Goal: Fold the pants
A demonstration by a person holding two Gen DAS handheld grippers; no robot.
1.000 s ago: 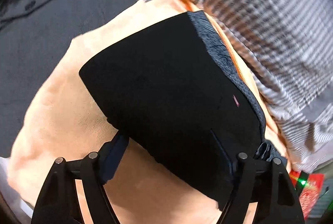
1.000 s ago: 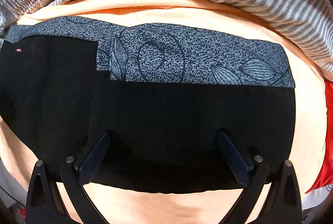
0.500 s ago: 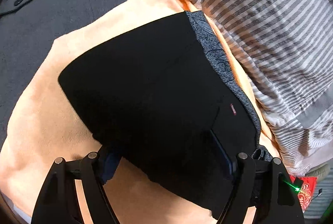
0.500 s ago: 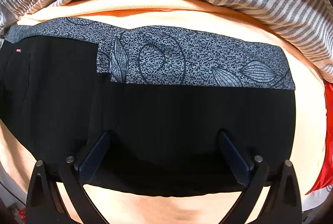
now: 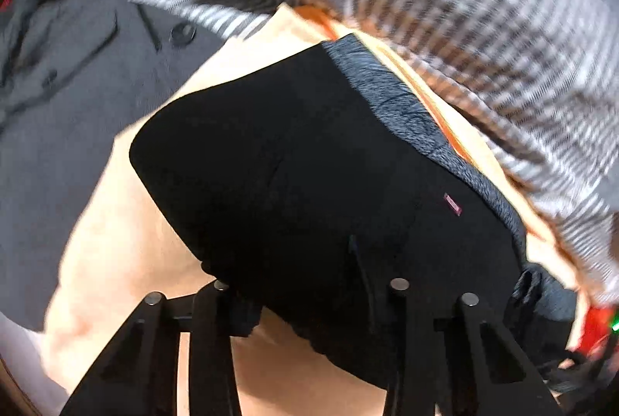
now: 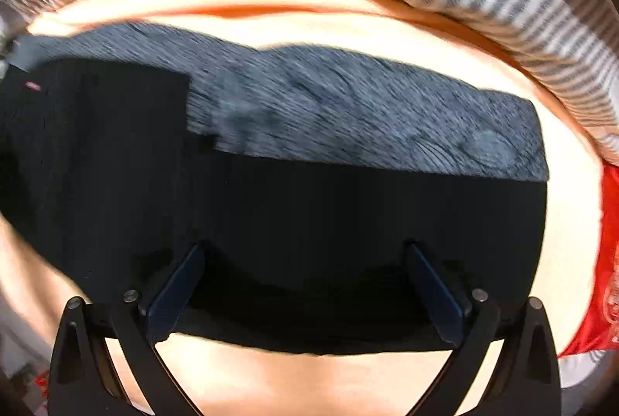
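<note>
No readable text in either of your wrist views.
You get one small red fabric tag (image 5: 452,204) on the folded black cloth pants (image 5: 309,191); its lettering is too small and blurred.

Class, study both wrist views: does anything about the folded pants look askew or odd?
Nothing is damaged. The black pants are folded unevenly: the top layer stops short, leaving a grey patterned band exposed along the far edge, with a stepped notch at its left end.
</note>
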